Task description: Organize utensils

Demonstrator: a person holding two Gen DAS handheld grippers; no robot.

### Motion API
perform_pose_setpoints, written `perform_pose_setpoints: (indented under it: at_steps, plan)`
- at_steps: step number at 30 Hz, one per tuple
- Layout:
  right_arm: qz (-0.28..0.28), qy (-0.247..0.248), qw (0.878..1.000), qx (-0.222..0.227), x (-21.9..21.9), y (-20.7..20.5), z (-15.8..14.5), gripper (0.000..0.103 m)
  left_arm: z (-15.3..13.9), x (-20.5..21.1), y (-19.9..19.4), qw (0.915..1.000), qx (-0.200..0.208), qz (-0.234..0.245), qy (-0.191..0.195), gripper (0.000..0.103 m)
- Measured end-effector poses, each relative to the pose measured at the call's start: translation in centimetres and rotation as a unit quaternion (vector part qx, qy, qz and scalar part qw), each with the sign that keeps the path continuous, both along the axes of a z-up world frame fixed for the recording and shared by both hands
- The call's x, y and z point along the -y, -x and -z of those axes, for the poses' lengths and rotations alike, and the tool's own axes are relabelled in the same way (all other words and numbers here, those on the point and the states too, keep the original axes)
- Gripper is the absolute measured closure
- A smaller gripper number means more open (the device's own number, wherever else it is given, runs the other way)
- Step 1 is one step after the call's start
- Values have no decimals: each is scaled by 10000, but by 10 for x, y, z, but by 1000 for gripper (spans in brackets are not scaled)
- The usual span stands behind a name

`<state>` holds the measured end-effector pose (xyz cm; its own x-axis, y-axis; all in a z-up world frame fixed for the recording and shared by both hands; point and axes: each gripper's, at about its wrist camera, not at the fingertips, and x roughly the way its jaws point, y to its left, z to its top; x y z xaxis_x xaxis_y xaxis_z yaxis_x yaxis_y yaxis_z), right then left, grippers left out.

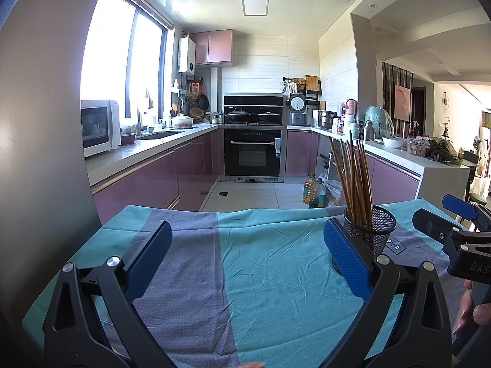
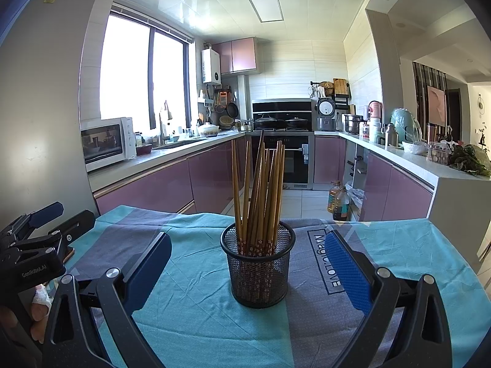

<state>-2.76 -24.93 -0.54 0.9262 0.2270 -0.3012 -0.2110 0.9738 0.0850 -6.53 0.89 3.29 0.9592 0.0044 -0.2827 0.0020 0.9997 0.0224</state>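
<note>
A black mesh cup (image 2: 257,266) stands upright on a table under a teal and grey cloth (image 2: 196,322). Several wooden chopsticks (image 2: 260,196) stand in it, tips fanned out. My right gripper (image 2: 248,260) is open and empty, its blue pads either side of the cup and apart from it. My left gripper (image 1: 248,251) is open and empty over bare cloth, left of the cup (image 1: 373,230) with its chopsticks (image 1: 353,178). Each gripper shows at the edge of the other's view, the right one (image 1: 445,217) and the left one (image 2: 46,224).
The table's far edge drops to the kitchen floor, where oil bottles (image 2: 337,199) stand. Purple cabinets and counters run left, back and right, with a microwave (image 2: 106,142) on the left. A grey wall (image 1: 46,122) stands close on the left.
</note>
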Motion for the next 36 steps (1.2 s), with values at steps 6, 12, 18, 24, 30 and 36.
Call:
perform_pose_setpoints:
  at_steps: [6, 12, 18, 24, 30, 36]
  plan:
    - [8, 5, 10000, 3, 0, 0, 0, 6, 0, 1, 0, 10000, -9, -2, 8, 6]
    - [16, 2, 10000, 8, -1, 0, -1, 6, 0, 1, 0, 10000, -2, -2, 4, 6]
    - [22, -1, 10000, 1, -2, 0, -2, 6, 0, 2, 0, 10000, -12, -5, 9, 6]
    - [32, -4, 10000, 0, -1, 0, -2, 6, 0, 1, 0, 10000, -5, -7, 12, 6]
    - [50, 0, 10000, -6, -1, 1, -2, 6, 0, 1, 0, 10000, -9, -1, 18, 6]
    - [47, -2, 10000, -6, -1, 1, -2, 6, 0, 1, 0, 10000, -15, -6, 23, 6]
